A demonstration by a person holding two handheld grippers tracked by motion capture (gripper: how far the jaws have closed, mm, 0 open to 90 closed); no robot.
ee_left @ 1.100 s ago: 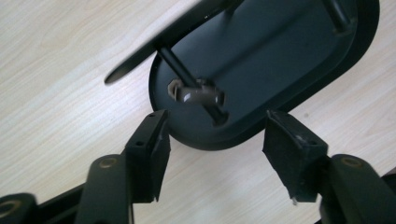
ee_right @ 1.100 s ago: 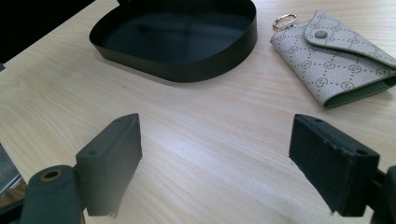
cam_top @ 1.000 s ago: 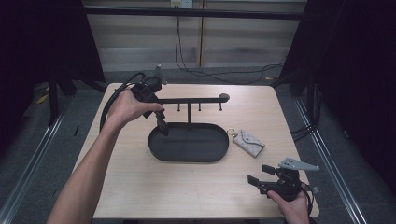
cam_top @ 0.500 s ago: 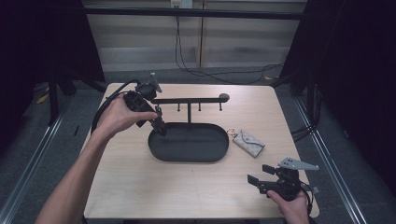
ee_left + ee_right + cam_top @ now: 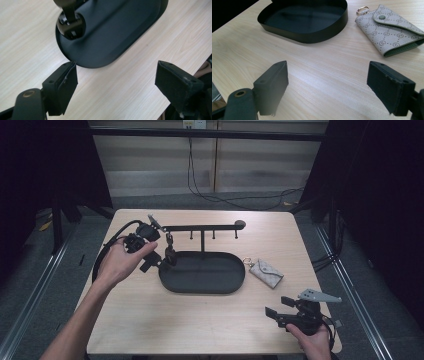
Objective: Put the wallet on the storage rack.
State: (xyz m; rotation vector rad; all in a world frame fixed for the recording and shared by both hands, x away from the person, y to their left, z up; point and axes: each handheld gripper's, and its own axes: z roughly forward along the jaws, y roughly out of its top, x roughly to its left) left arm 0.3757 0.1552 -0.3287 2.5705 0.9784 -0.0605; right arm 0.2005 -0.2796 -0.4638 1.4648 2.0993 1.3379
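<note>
The left gripper [image 5: 159,261], jaws just opened and empty, has let go of the black key fob [image 5: 70,25] hanging beyond them on the black metal rack [image 5: 202,227]; next, the idle, spread-jawed right gripper [image 5: 280,307] must reach the grey monogrammed key pouch [image 5: 392,30] ahead.

Grey monogram key pouch [image 5: 266,271] with ring, light wooden table [image 5: 200,320]

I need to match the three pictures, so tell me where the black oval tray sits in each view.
High view: the black oval tray lies mid-table, just right of the left gripper.
Left gripper view: its rounded end fills the top centre, beyond the open jaws.
Right gripper view: it sits at the top, left of centre.
Shared landmark: the pale wooden table, which lies under the tray in all three views.
</note>
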